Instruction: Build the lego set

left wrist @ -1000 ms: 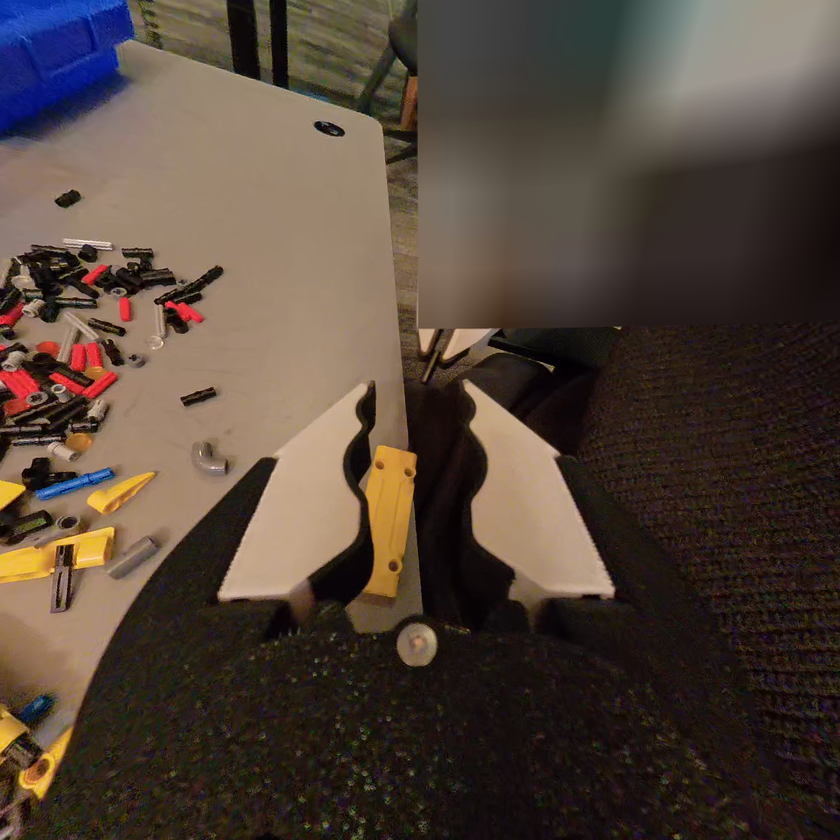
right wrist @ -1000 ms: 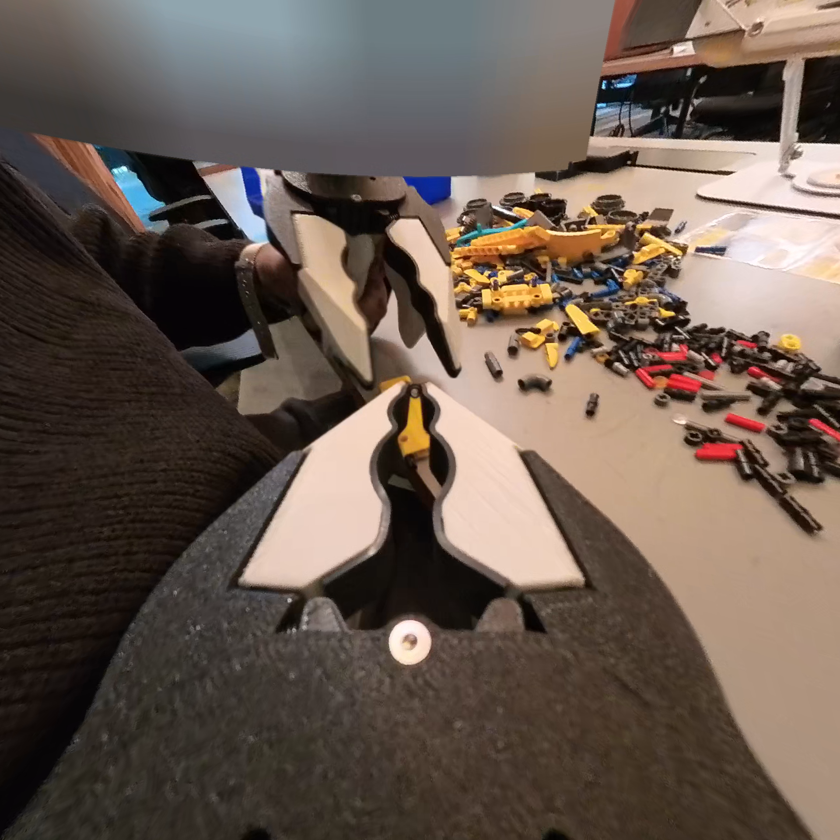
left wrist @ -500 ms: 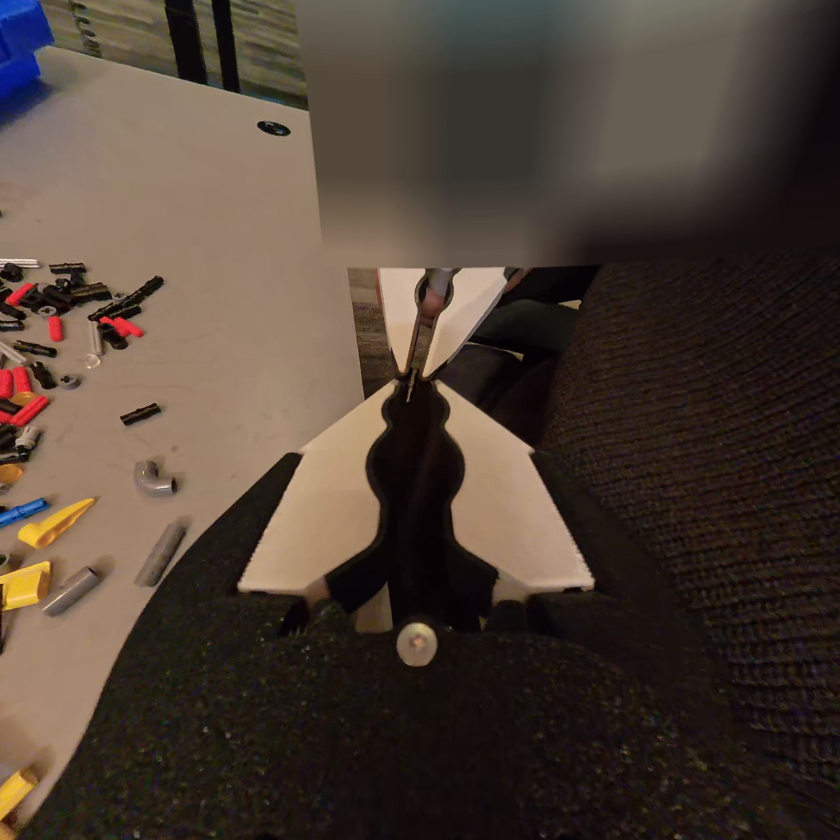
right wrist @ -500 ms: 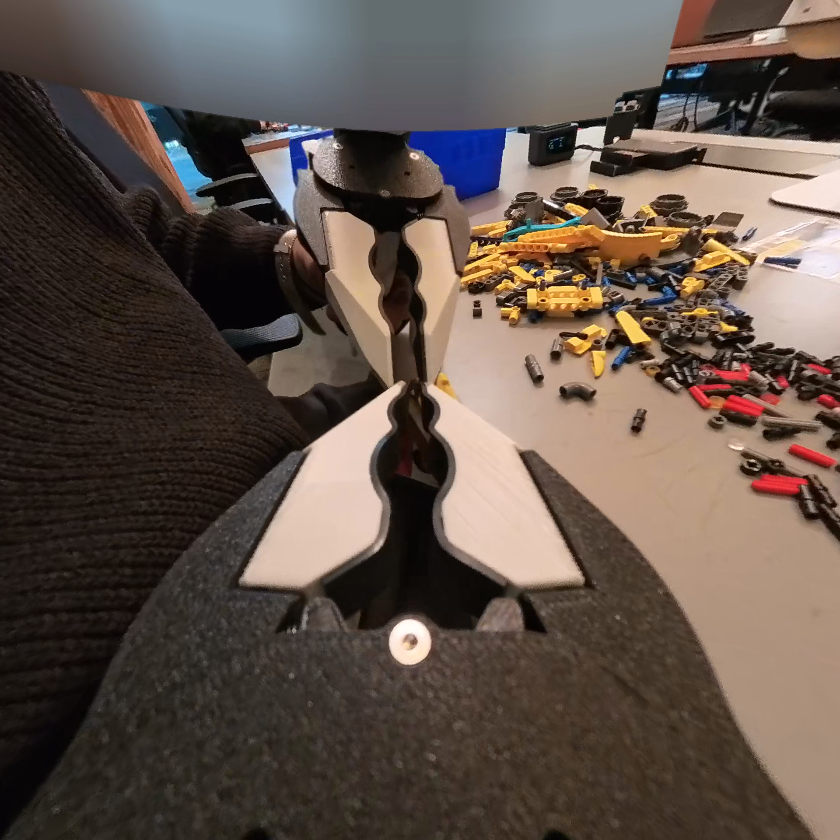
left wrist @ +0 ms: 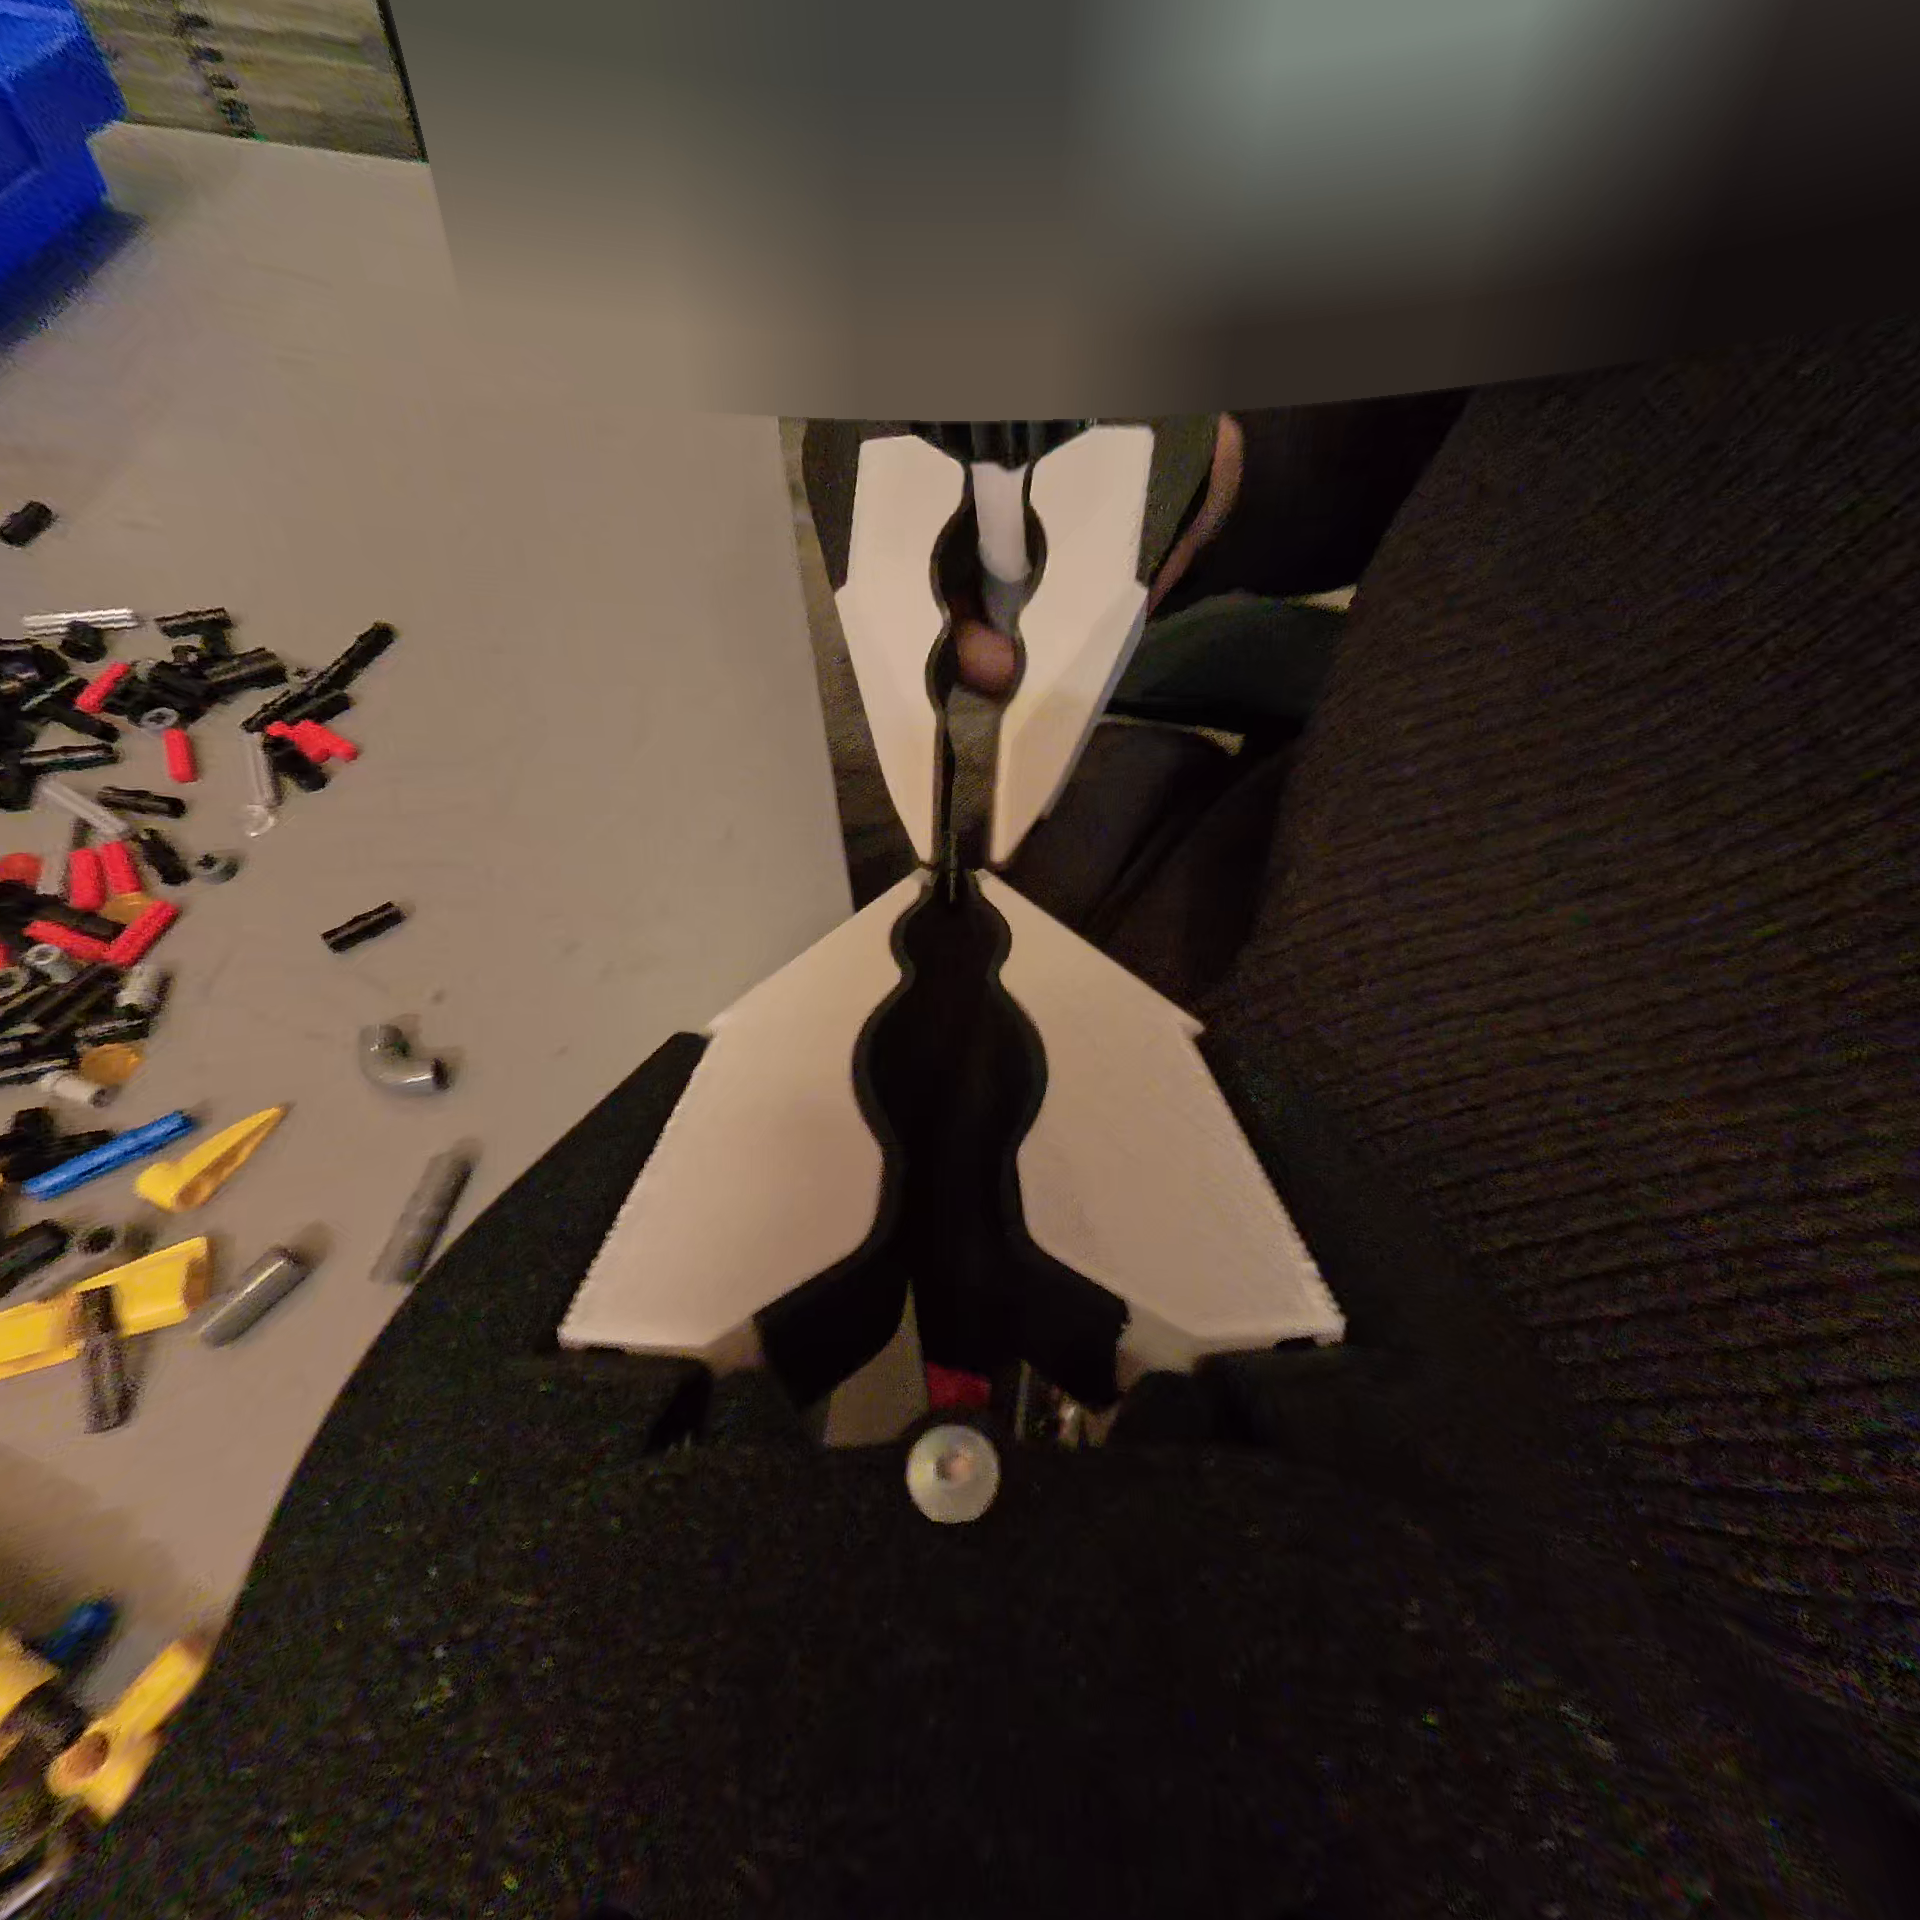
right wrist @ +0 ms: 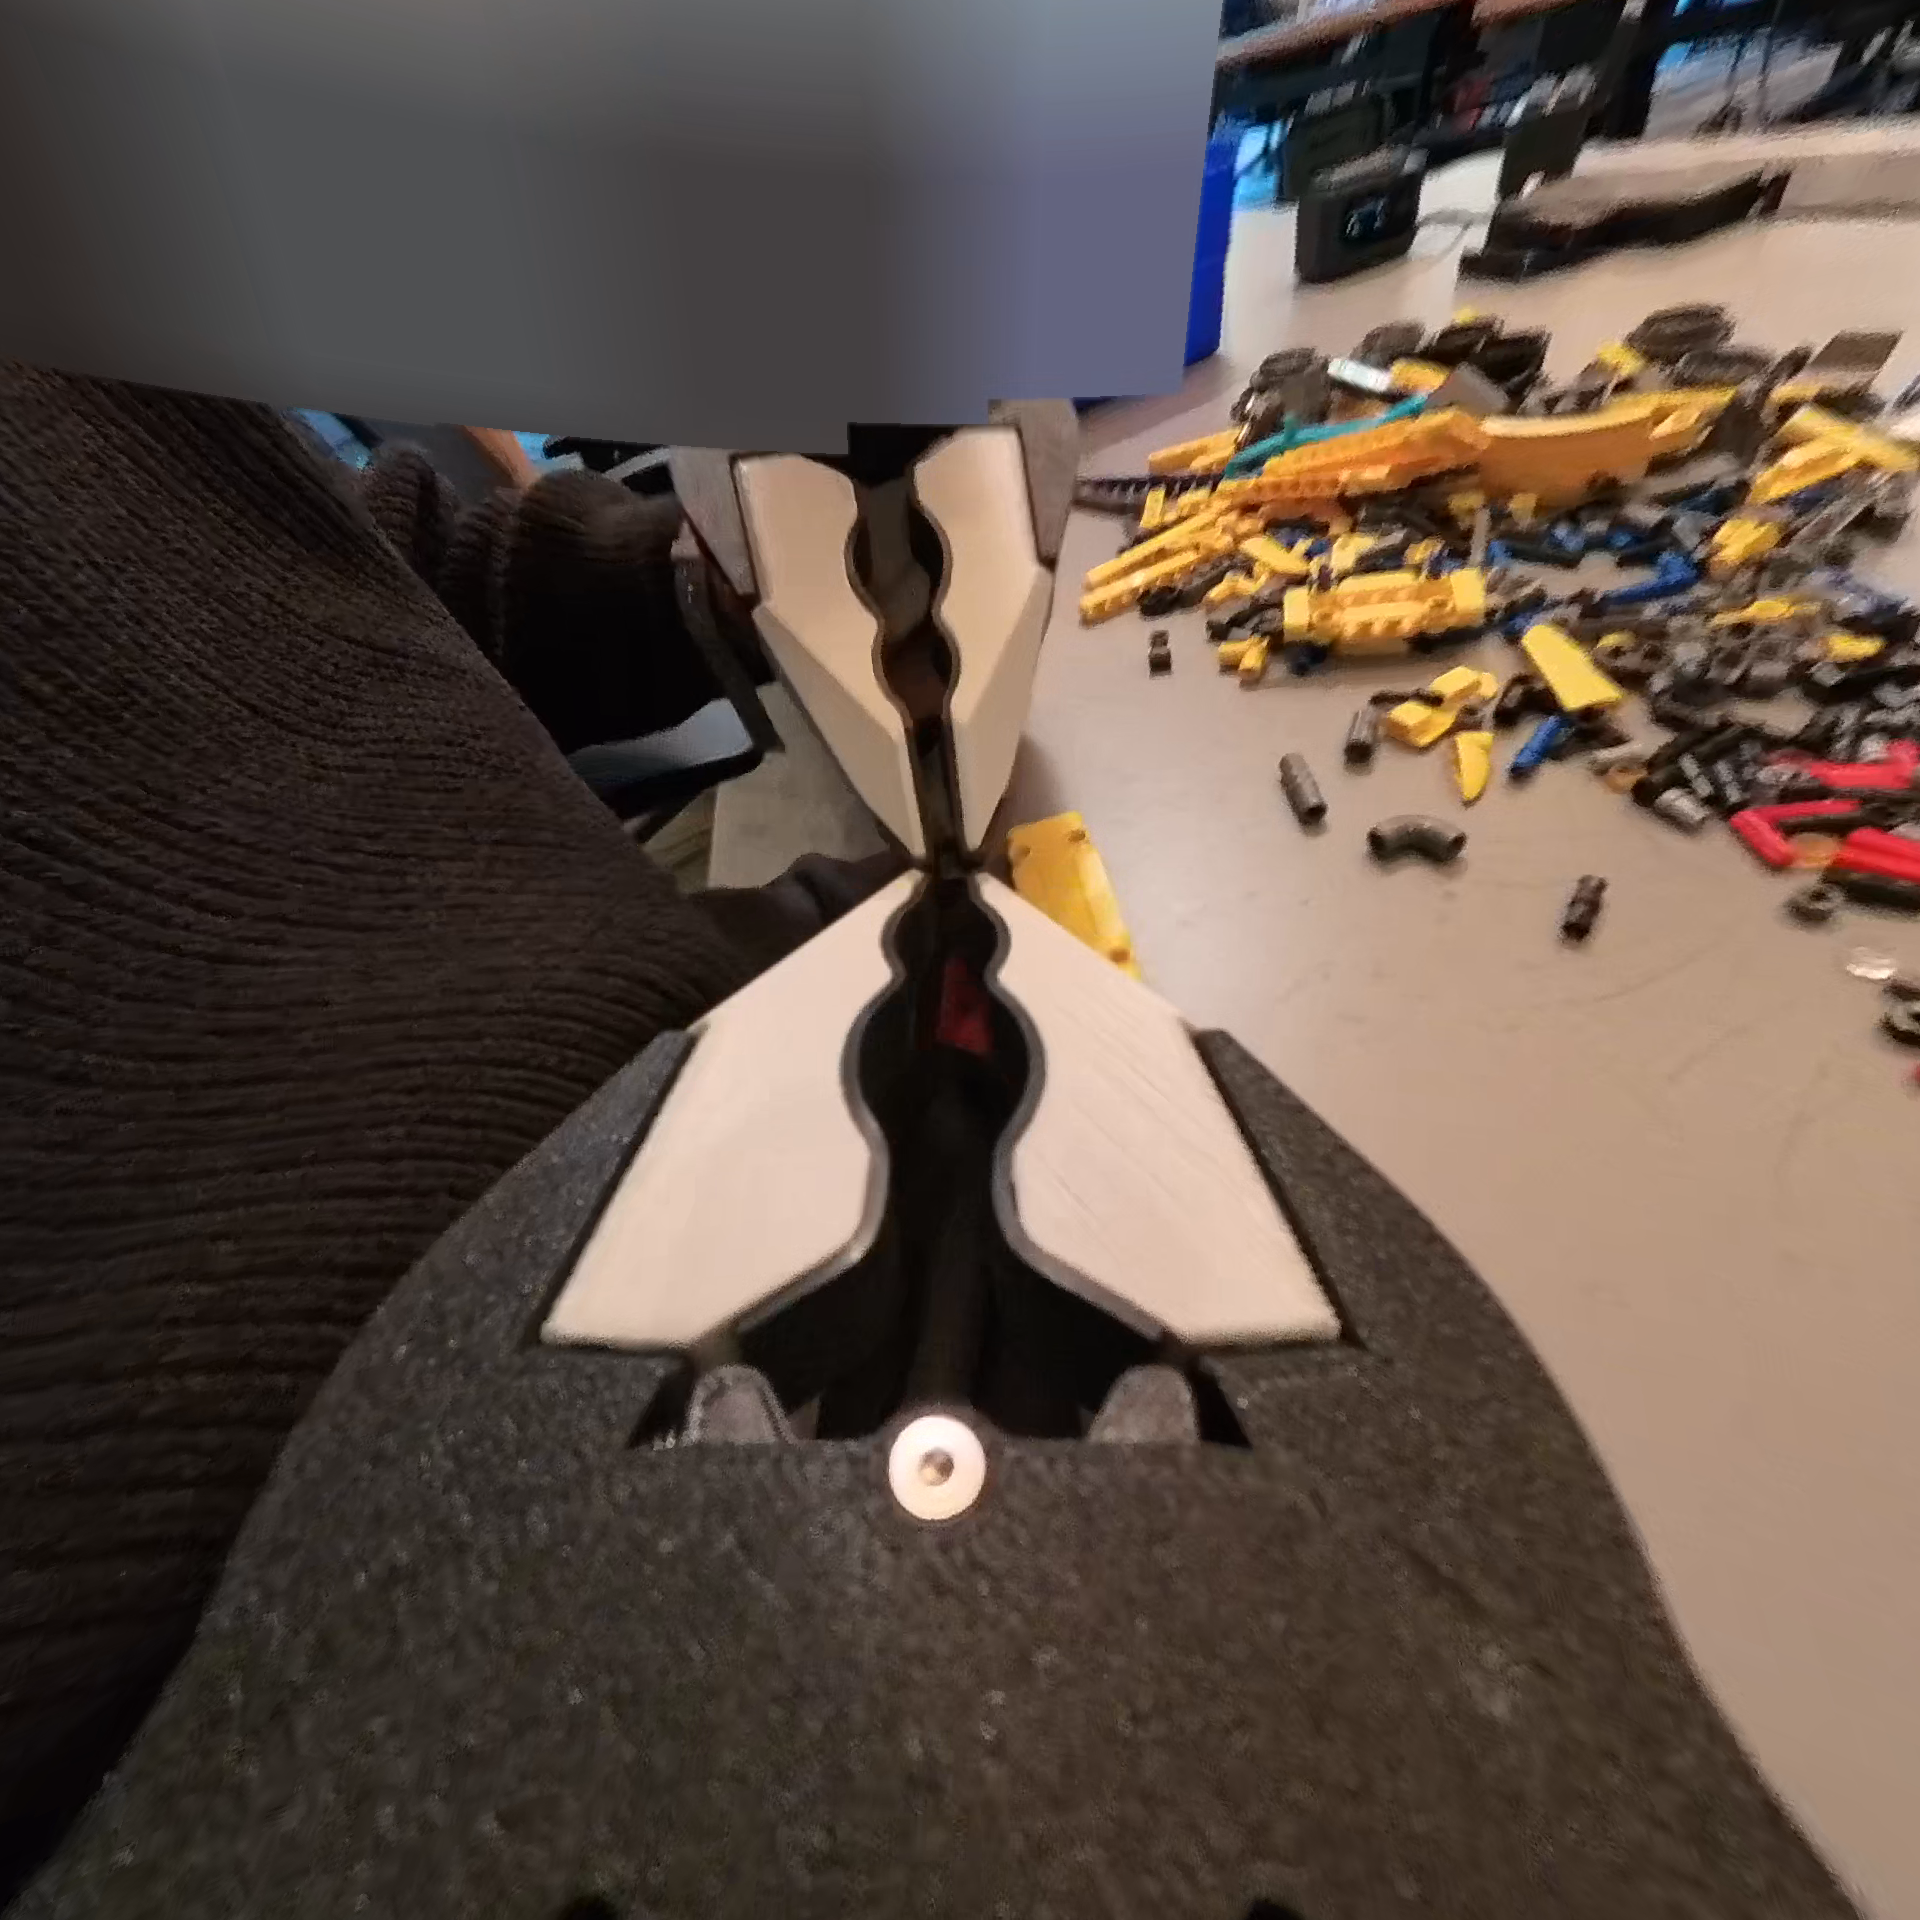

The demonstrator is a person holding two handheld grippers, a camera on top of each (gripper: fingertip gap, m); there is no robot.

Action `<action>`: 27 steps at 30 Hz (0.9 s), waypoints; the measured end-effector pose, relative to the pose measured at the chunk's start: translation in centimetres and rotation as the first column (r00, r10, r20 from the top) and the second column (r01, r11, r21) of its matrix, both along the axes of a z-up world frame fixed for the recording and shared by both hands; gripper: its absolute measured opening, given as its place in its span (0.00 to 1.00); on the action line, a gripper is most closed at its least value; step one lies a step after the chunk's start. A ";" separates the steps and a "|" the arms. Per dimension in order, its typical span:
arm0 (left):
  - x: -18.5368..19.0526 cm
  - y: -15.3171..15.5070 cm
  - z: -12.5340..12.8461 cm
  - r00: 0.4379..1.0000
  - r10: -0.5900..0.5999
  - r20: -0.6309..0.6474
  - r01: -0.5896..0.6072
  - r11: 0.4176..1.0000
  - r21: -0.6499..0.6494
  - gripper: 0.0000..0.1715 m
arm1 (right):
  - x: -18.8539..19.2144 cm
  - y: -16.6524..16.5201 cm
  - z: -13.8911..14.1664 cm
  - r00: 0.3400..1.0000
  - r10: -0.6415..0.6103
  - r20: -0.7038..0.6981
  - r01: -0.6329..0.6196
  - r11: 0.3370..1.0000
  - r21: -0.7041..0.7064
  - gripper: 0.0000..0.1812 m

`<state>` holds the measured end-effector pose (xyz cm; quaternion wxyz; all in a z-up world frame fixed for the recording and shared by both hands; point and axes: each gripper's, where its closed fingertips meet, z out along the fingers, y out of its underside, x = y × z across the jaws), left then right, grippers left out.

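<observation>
The left gripper (left wrist: 951, 881) has its white fingers pressed together at the tips, with only the wavy black gap behind them left between the fingers. The right gripper (right wrist: 940, 881) is closed the same way. The two meet tip to tip, each pointing straight at the other, just off the edge of the grey worktop (left wrist: 582, 582). A thin dark sliver shows where the four tips come together. It is too small to make out, and I cannot tell whether either gripper is nipping it.

In the right wrist view a red piece (right wrist: 961, 1008) shows through the gap between that gripper's fingers; it is not clear whether it is held or lies behind. A yellow beam (right wrist: 1070, 888) lies on the worktop just beside the tips at 2 o'clock, close to the worktop's edge. Further out at 2 o'clock lies a black elbow piece (right wrist: 1413, 840). Beyond it, at 1 to 2 o'clock, spreads a heap of yellow, black, blue and red building parts (right wrist: 1455, 540). A dark knitted jumper (right wrist: 260, 883) fills the 9 o'clock side.

In the left wrist view a grey elbow piece (left wrist: 400, 1060) lies on the worktop at 9 o'clock of the tips, with a short black pin (left wrist: 362, 925) just above it. A yellow wedge (left wrist: 213, 1158) and a grey rod (left wrist: 424, 1216) lie at 8 o'clock. A blue bin (left wrist: 42, 177) stands at 10 o'clock, in the far corner.
</observation>
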<state>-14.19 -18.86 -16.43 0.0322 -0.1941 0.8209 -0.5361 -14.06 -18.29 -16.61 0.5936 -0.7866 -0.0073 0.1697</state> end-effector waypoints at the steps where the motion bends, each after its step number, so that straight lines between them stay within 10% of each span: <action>1: 0.1 0.2 -0.4 1.000 0.006 0.027 -0.007 0.999 0.043 0.02 | -0.1 0.0 -0.6 1.000 0.017 -0.018 -0.017 0.999 -0.038 0.06; 7: -0.4 0.4 -2.2 0.994 -0.031 0.107 0.007 0.976 0.215 0.02 | -0.3 -0.1 -1.9 0.997 0.044 -0.056 -0.051 0.990 -0.133 0.12; 27: -1.3 0.1 -2.9 0.990 -0.090 0.112 0.063 0.972 0.227 0.02 | -1.3 0.2 -2.8 0.990 0.141 -0.012 -0.140 0.968 -0.207 0.02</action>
